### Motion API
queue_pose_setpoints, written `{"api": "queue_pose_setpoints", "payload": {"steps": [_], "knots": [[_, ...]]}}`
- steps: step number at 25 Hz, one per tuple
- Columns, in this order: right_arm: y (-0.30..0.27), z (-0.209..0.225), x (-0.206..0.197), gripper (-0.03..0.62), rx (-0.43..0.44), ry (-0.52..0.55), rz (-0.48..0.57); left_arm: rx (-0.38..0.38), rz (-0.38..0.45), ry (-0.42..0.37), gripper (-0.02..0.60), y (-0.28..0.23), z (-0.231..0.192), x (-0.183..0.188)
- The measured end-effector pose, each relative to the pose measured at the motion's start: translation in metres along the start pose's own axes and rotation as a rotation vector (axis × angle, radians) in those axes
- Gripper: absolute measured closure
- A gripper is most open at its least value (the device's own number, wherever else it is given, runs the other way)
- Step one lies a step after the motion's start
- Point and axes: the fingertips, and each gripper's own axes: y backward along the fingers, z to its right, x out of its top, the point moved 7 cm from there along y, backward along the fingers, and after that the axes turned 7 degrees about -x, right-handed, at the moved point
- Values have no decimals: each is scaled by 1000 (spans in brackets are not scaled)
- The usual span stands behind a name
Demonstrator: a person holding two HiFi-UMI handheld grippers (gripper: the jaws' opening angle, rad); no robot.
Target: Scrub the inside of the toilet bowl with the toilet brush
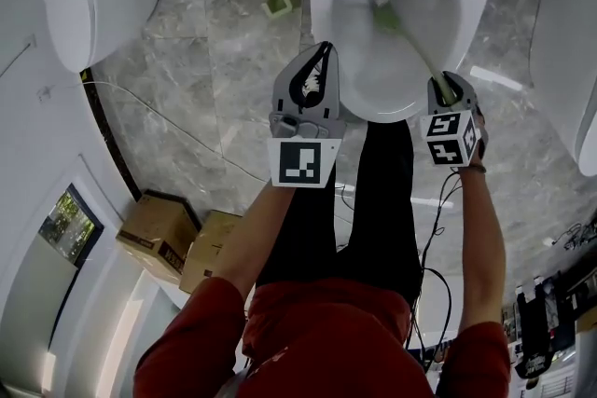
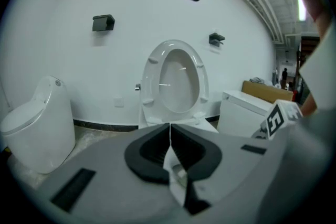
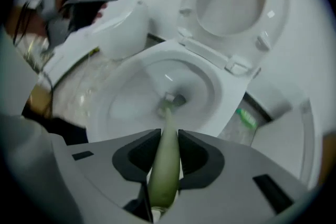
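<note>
Bright, even indoor light falls on white walls and fixtures. Glare streaks mark the stone floor (image 1: 233, 5) and the raised lid (image 2: 178, 81). Both gripper views bulge strongly and have dark corners. The brush handle (image 3: 165, 165) and bowl (image 3: 126, 102) are blurred, and the near jaws are out of focus.

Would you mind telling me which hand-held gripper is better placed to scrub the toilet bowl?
Right. The right hand-held gripper is shut on the toilet brush, whose head sits down in the toilet bowl. The left hand-held gripper is shut and empty.
</note>
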Motion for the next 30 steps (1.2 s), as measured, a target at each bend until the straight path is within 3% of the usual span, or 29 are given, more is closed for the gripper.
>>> {"api": "queue_pose_setpoints", "payload": {"steps": [5,7,9,12,15,18,21,24,30], "knots": [[4,-32,25,492,180,-899,15,6,-14,4,584,9,-13,-1],[-4,-46,42,493,267,-1117,49,9,-8,0,584,12,-19,0],[-11,-54,51,493,273,-1196,41,6,-9,-24,584,14,-25,2],[-22,-42,29,493,163,-1162,-13,6,3,-39,584,15,-28,6],[-25,-4,-1,493,4,-1009,-64,2,11,-40,584,15,-26,10],[-6,35,-6,493,-82,-835,-14,9,9,-38,584,16,-19,11],[24,60,5,494,-99,-696,59,24,15,-42,584,17,-5,15],[56,66,16,494,-91,-566,112,60,46,0,584,23,9,27],[154,46,46,494,-70,-387,196,146,123,77,584,76,16,76]]}}
